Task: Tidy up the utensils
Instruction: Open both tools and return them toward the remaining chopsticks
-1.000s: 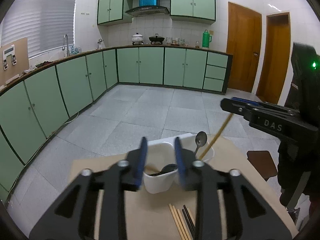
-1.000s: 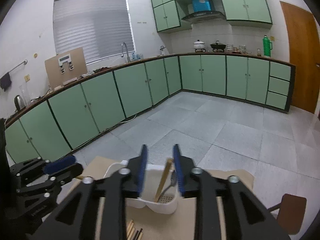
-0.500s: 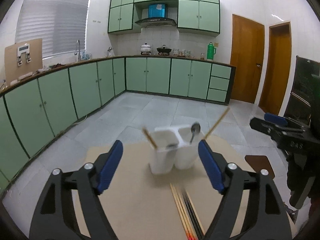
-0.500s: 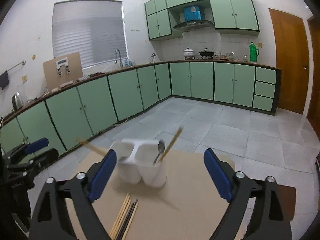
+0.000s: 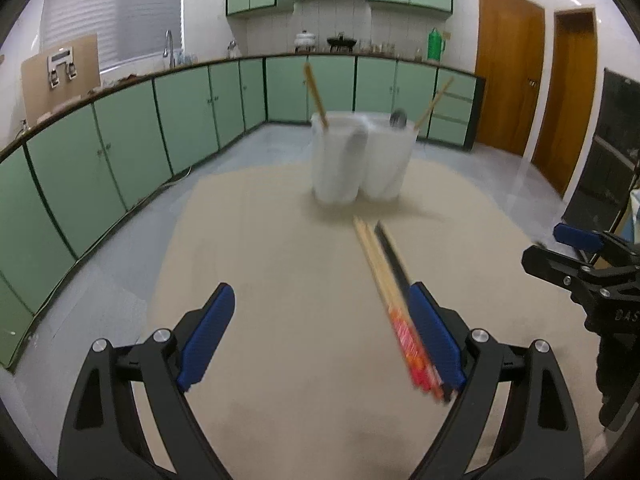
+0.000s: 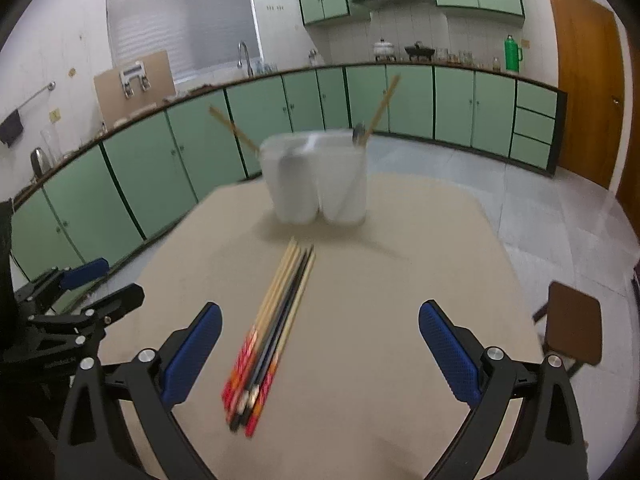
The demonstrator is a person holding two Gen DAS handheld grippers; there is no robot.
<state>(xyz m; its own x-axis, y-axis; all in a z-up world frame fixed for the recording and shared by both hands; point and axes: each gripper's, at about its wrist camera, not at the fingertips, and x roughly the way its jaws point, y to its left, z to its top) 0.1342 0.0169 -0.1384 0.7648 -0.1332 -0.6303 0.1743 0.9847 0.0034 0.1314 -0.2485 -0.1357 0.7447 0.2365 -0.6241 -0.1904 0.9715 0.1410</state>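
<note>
Ahead of the left gripper (image 5: 324, 336), in its own wrist view, a white two-compartment holder (image 5: 362, 158) stands on the beige table (image 5: 280, 264), well apart from the blue pads. Its jaws are spread wide with nothing between them. One wooden chopstick (image 5: 316, 94) leans out of the holder's left compartment; another chopstick (image 5: 434, 103) and a spoon (image 5: 398, 118) rise from the right one. A bundle of loose chopsticks (image 5: 394, 300) lies on the table between holder and gripper, its red-patterned ends just beside the right-hand pad; whether they touch is unclear through the blur. Off to the right, the right gripper (image 5: 580, 256) hangs at the table's edge. Green cabinets (image 5: 132, 140) and two wooden doors (image 5: 508, 80) ring the room behind.

From the right wrist view, the right gripper (image 6: 320, 352) is likewise spread apart and empty. The chopstick bundle (image 6: 272, 332) lies straight ahead, its near ends between the two pads but closer to the left one, pointing toward the holder (image 6: 316, 176) beyond. The left gripper (image 6: 76, 284) sits at the left, beside the table. A brown stool (image 6: 572, 320) stands to the right of the table.
</note>
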